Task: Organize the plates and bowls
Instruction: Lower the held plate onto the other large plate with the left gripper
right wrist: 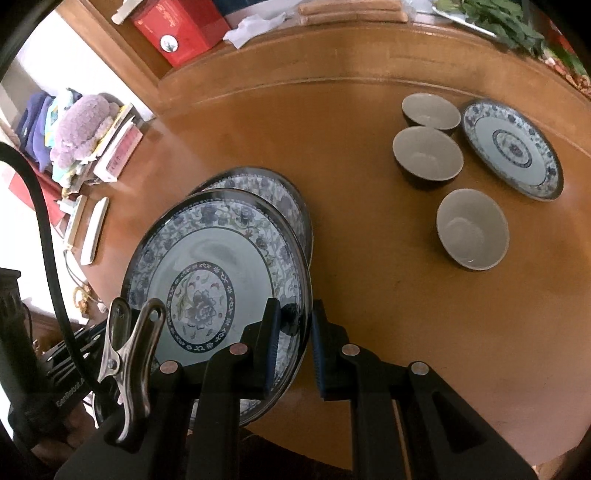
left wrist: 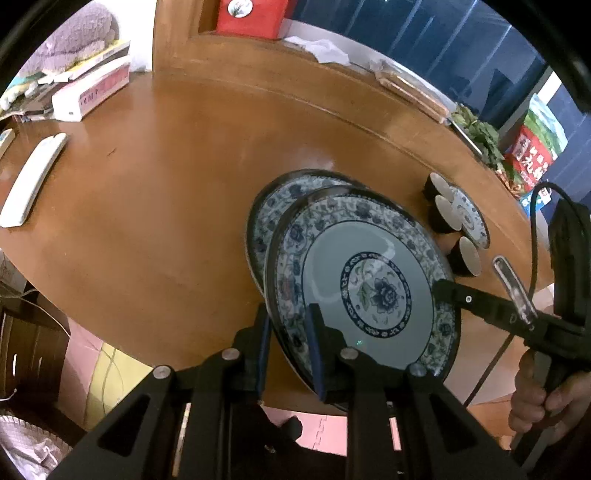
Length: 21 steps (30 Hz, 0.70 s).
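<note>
A large blue-and-white floral plate [left wrist: 373,291] [right wrist: 207,280] is held tilted above the near edge of the round wooden table [left wrist: 166,206]. My left gripper [left wrist: 290,325] is shut on its left rim. My right gripper [right wrist: 293,325] is shut on its right rim; it shows in the left wrist view [left wrist: 443,290]. A second large plate [left wrist: 273,206] [right wrist: 266,188] lies on the table just beyond and partly under the held one. A smaller floral plate [right wrist: 513,147] [left wrist: 471,216] and three dark bowls [right wrist: 428,155] [right wrist: 472,229] [right wrist: 430,109] sit to the right.
White remotes [left wrist: 33,177] and boxes [left wrist: 92,92] lie at the table's left. A red box [right wrist: 181,26], tissue [right wrist: 255,26] and leafy greens [right wrist: 502,22] sit at the far side. A metal clip [right wrist: 129,354] hangs on the left gripper's body.
</note>
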Available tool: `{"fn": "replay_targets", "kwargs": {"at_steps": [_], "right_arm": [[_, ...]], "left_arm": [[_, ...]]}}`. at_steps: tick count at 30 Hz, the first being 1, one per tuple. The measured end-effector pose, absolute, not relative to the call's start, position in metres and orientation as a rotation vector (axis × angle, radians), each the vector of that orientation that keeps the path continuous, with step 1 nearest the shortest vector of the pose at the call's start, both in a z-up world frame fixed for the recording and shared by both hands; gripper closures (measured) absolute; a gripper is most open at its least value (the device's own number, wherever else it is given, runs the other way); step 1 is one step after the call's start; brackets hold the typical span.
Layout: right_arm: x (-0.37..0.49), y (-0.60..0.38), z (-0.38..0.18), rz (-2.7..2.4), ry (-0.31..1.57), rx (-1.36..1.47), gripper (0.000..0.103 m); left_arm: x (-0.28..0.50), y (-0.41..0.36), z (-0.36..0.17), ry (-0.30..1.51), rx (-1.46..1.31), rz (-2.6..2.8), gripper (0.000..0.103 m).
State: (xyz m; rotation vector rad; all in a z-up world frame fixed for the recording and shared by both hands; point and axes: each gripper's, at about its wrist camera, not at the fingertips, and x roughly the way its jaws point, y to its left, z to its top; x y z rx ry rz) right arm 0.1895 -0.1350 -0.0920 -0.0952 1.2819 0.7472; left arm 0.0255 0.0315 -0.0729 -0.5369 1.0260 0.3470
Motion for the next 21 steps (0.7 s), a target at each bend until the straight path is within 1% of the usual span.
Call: {"fn": "replay_targets", "kwargs": {"at_steps": [11,13,21], "right_arm": [[0.197,-0.124,-0.102,0.691,1.322,-0.115,0.084],[0.197,-0.122,-0.106,0.676,1.333,-0.119,0.084],[0.195,-0.113,-0.108,0.664,1.324,-0.153,0.084]], "left_arm": [[0.036,0.038,-0.081,1.081,-0.532,0.317,0.083],[0.038,0.038,-0.086,1.103,-0.532,0.311,0.081],[0.042,0.04,-0.089,1.108,-0.533,0.318,0.08]]}}
